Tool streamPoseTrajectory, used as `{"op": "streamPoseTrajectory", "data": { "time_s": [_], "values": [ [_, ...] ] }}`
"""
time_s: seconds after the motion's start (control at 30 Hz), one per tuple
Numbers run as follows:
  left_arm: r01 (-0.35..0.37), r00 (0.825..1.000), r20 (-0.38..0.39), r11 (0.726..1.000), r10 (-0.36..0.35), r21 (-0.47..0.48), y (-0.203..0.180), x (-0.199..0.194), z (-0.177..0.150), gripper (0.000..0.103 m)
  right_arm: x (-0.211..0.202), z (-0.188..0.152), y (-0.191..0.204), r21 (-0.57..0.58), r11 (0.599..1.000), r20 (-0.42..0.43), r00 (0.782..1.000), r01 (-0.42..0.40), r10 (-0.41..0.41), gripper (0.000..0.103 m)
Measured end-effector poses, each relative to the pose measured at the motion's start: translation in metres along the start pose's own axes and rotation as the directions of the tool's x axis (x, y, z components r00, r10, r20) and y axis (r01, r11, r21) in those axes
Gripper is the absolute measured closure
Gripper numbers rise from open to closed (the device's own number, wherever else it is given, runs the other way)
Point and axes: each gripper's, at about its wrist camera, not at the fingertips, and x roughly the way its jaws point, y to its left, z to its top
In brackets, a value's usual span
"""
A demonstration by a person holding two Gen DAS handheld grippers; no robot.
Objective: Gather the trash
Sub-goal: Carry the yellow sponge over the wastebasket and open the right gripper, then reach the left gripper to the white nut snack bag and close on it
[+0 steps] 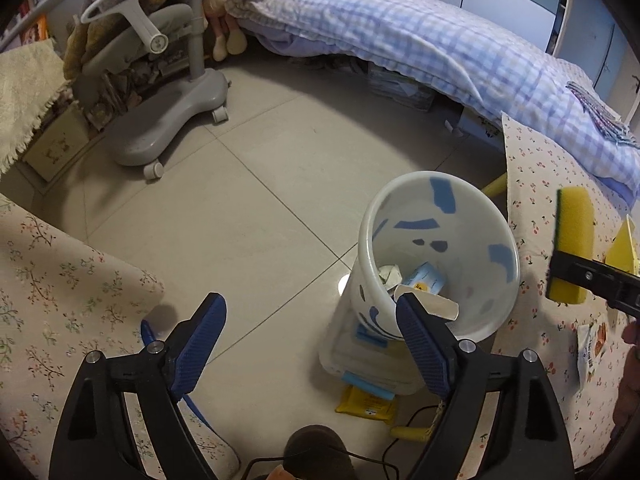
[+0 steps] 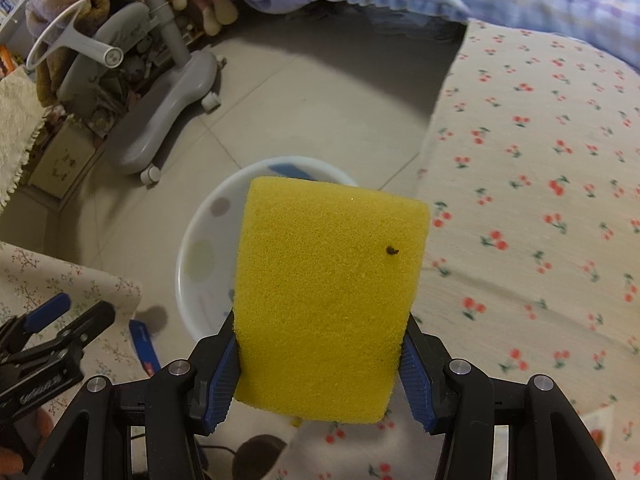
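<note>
A white trash bin [image 1: 436, 256] with blue patches stands on the floor between two cloth-covered tables, with crumpled paper and a blue packet [image 1: 426, 280] inside. My left gripper [image 1: 308, 340] is open and empty, just left of and in front of the bin. My right gripper [image 2: 320, 364] is shut on a yellow sponge [image 2: 328, 296], held above the bin's rim [image 2: 192, 236]. The sponge and right gripper also show in the left wrist view [image 1: 574, 240], right of the bin. My left gripper shows in the right wrist view [image 2: 52, 336] at lower left.
A cherry-print tablecloth [image 2: 540, 200] lies to the right and a floral one [image 1: 52, 296] to the left. A snack wrapper [image 1: 592, 344] lies on the right table. A grey wheeled chair [image 1: 168, 120] and a bed with a checked quilt [image 1: 420, 40] stand behind. A yellow pack [image 1: 366, 402] and cables lie by the bin's base.
</note>
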Motion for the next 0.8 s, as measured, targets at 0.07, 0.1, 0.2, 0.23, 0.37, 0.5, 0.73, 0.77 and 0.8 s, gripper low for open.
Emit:
{"op": "streamPoseTrajectory", "data": {
  "time_s": [0.07,0.1,0.2,0.23,0.37,0.5,0.73,0.77,0.8],
  "values": [
    [-0.002,1.0,0.006,1.0,0.002,0.006,-0.001,-0.002,0.0,0.014,0.006,0.003,0.004,-0.003,1.0,0.006,1.0,-0.011,0.011,0.042],
    [-0.005,1.0,0.008,1.0,0.005,0.01,-0.001,-0.002,0.0,0.014,0.008,0.004,0.006,-0.004,1.0,0.009,1.0,-0.018,0.018,0.042],
    [0.001,1.0,0.003,1.0,-0.001,0.018,-0.002,-0.002,-0.001,0.014,0.014,0.007,0.009,-0.009,0.999,0.011,0.999,-0.046,0.046,0.04],
    [0.009,1.0,-0.004,1.0,-0.009,0.017,-0.002,-0.002,-0.001,0.014,0.015,0.008,0.011,-0.012,0.998,0.014,0.998,-0.059,0.059,0.035],
    [0.028,1.0,-0.009,0.999,-0.027,0.019,-0.004,-0.005,-0.003,0.014,0.01,0.01,0.013,-0.013,0.997,0.059,0.995,-0.079,0.08,0.021],
    [0.045,0.999,-0.014,0.998,-0.045,0.031,-0.01,-0.007,-0.004,0.014,-0.002,0.008,0.012,-0.017,0.997,0.078,0.994,-0.074,0.076,0.021],
    [0.082,0.996,-0.038,0.995,-0.08,0.055,-0.032,-0.01,-0.006,0.014,-0.029,-0.003,-0.006,-0.037,0.999,0.1,0.995,0.005,-0.001,0.021],
    [0.089,0.995,-0.044,0.995,-0.086,0.055,-0.035,-0.01,-0.006,0.014,-0.035,-0.005,-0.011,-0.039,0.999,0.102,0.995,0.021,-0.017,0.021],
    [0.096,0.994,-0.049,0.994,-0.093,0.058,-0.039,-0.01,-0.007,0.014,-0.039,-0.008,-0.015,-0.037,0.999,0.102,0.994,0.036,-0.032,0.021]
  ]
}}
